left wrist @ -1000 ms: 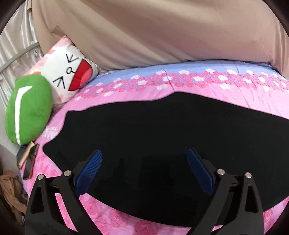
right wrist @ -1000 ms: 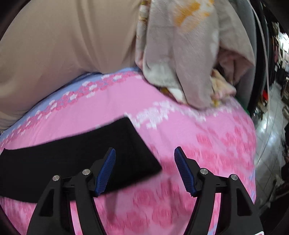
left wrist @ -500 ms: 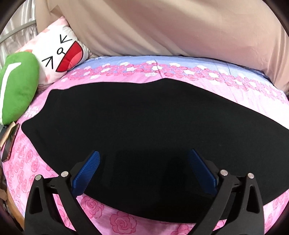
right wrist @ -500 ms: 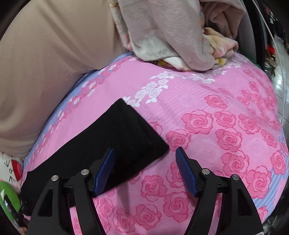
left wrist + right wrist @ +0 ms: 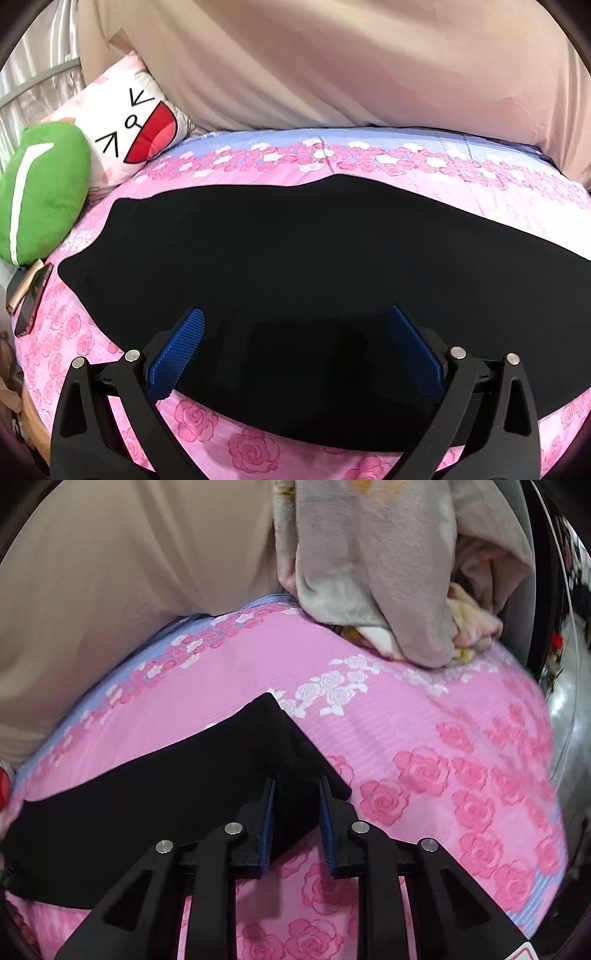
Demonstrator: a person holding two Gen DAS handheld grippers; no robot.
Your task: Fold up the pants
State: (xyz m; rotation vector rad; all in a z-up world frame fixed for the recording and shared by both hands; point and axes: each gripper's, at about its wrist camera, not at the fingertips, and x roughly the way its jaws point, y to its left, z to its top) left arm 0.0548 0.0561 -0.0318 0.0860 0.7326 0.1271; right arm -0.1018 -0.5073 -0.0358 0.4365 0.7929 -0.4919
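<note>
The black pants (image 5: 314, 266) are lying flat along the bed (image 5: 424, 738), apparently already halved lengthwise; right gripper (image 5: 295, 812) fingers are narrowing on the hem corner, left gripper (image 5: 295, 350) hovering wide, crosswise folds remaining

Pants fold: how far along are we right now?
Done: the black pants lie flat lengthwise on the pink bedsheet, seemingly already halved leg on leg. In hand: the right gripper has its jaws narrowed around the hem corner, with a gap between the pads, so the grip isn't firm. The left gripper hovers open over the wide end. Left: carrying the hem across for the crosswise fold.
</note>
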